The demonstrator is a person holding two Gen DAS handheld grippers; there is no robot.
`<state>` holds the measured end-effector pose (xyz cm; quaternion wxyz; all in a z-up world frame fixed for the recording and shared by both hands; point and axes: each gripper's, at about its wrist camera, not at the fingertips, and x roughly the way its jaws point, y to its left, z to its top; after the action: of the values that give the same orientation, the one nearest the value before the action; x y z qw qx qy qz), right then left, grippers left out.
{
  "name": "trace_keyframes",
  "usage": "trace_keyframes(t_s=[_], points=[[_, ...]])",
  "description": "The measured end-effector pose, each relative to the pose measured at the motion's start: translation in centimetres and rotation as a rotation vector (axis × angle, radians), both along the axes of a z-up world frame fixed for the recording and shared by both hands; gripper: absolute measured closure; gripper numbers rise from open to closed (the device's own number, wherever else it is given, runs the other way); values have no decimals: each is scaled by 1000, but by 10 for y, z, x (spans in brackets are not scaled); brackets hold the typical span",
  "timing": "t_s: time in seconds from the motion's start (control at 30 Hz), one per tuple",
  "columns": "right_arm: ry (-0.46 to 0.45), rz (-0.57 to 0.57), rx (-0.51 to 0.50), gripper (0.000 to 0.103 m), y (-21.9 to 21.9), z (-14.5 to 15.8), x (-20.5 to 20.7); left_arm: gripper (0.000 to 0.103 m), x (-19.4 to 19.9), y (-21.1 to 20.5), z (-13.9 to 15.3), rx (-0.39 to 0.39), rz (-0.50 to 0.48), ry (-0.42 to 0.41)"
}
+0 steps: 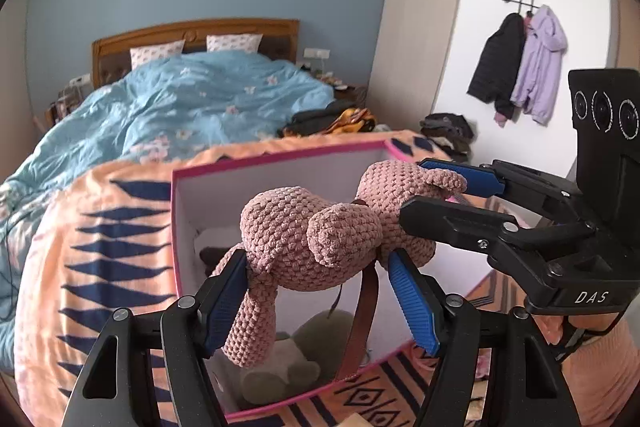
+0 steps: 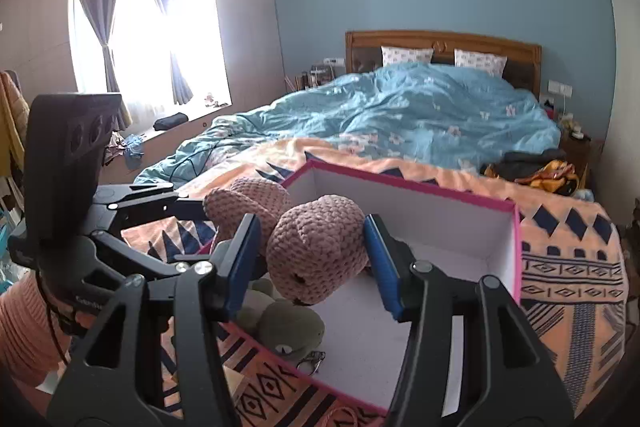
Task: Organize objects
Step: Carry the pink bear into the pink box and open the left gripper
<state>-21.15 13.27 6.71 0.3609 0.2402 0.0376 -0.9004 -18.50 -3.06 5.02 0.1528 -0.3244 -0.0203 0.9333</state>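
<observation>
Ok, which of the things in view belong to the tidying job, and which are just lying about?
Job:
- pink crochet toy, held by both tools over the box
- pink-edged box
- green plush inside the box
- left tool, right tool

Lying about:
- dark clothes on the bed
- hanging jackets
- blue duvet

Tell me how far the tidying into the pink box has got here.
Done: a green plush toy already lies inside the pink box. In hand: the pink crochet toy is held above the open box, with the left gripper and right gripper each clamped on one end. Left: lowering it in and letting go.
</observation>
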Motion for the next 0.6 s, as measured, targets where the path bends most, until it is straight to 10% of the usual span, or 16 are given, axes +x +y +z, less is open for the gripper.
trace_keyframes(t_s=[0.6], points=[[-199, -38, 20, 47, -19, -48, -45, 33, -21, -20, -38, -1, 95, -74]])
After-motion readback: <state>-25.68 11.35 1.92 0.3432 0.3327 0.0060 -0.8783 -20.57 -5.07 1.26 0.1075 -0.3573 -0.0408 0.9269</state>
